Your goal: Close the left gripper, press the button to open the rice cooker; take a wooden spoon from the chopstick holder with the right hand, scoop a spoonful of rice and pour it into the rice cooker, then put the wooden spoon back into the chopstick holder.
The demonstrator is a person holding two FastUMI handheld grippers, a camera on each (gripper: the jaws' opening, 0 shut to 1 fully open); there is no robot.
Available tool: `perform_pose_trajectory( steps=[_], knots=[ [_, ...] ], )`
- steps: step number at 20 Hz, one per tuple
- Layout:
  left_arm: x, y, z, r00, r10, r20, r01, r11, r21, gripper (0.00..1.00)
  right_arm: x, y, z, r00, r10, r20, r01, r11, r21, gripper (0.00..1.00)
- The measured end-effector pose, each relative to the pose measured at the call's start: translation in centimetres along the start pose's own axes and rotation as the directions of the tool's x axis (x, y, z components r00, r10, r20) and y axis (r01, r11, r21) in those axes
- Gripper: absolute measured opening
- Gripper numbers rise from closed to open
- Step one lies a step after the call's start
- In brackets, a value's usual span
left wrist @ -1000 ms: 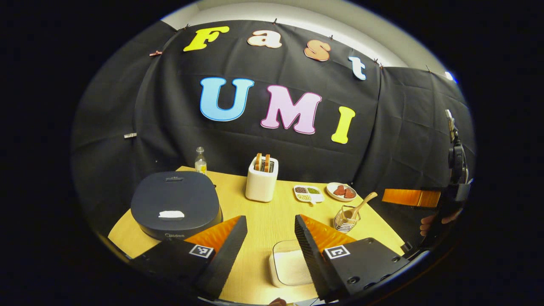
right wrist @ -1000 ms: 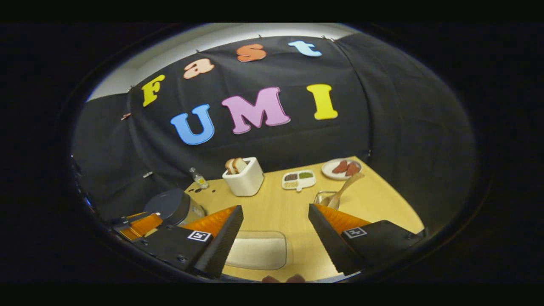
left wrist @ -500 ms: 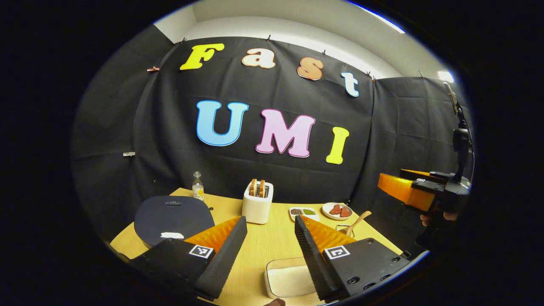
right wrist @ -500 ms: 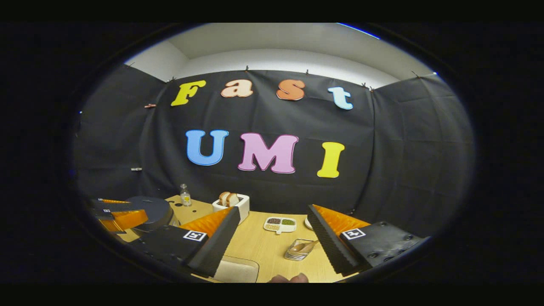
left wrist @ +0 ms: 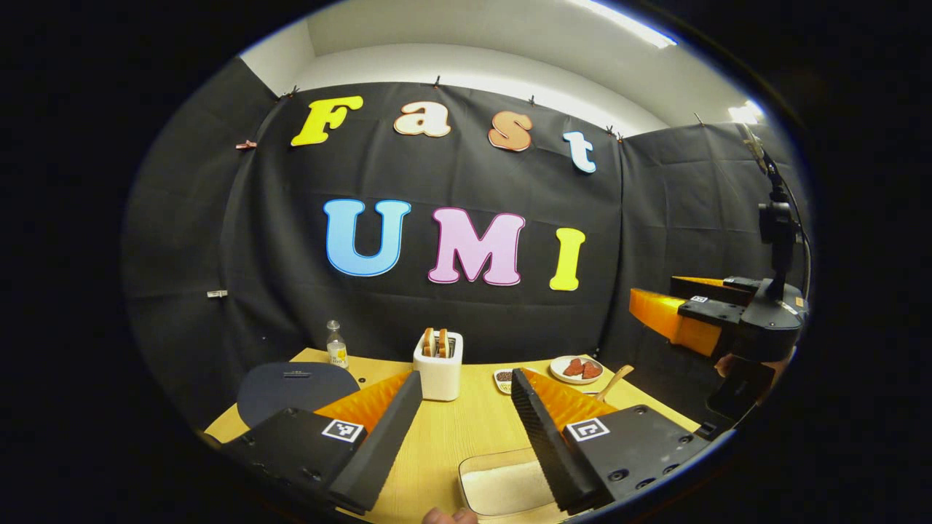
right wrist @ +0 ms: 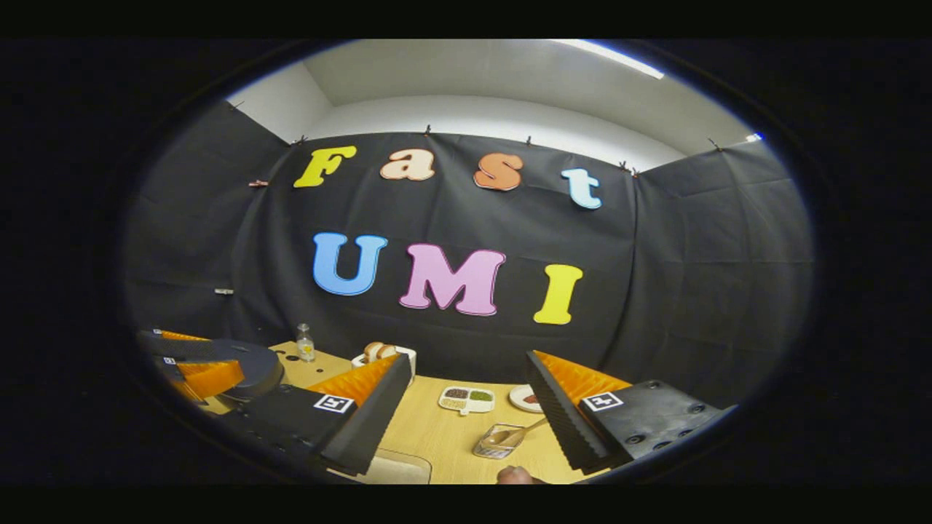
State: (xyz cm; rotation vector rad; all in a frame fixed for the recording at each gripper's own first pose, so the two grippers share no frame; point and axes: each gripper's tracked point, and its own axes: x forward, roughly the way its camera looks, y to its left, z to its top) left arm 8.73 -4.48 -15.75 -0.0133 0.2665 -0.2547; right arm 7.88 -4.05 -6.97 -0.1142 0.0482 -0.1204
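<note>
In the left gripper view my left gripper (left wrist: 466, 382) is open and holds nothing, raised above the near side of the table. The dark rice cooker (left wrist: 295, 382) sits closed at the left beyond it. A tray of white rice (left wrist: 502, 484) lies just below the fingers. The wooden spoon (left wrist: 615, 382) pokes up behind the right finger. In the right gripper view my right gripper (right wrist: 470, 362) is open and holds nothing, well above the table. The wire chopstick holder (right wrist: 499, 444) with the wooden spoon (right wrist: 517, 434) stands below it. The rice cooker (right wrist: 247, 364) is far left.
A white toaster (left wrist: 437, 364) with bread, a small bottle (left wrist: 335, 346) and a plate (left wrist: 575, 369) of red pieces line the back of the wooden table. A divided seasoning dish (right wrist: 466, 399) lies mid-table. A fingertip (right wrist: 513, 475) shows at the bottom edge.
Both views have tilted upward, so the table and its objects sit lower in both views. Both grippers stay open. The right gripper has risen in the left gripper view.
</note>
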Motion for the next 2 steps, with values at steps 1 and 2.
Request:
perform_pose_trajectory(
  steps=[1, 2],
  knots=[
    [-0.06, 0.23, 0.08, 1.000, 0.005, 0.001, -0.005, 1.000, -0.003, 0.87, 0.03, 0.12, 0.15, 1.000, 0.000, 0.007, 0.000, 1.000, -0.002, 0.97],
    [-0.11, 0.43, 0.10, 1.000, 0.008, 0.000, -0.008, 1.000, -0.004, 0.88, -0.03, 0.16, 0.16, 1.000, 0.000, 0.009, 0.000, 1.000, -0.005, 0.98]
  ],
)
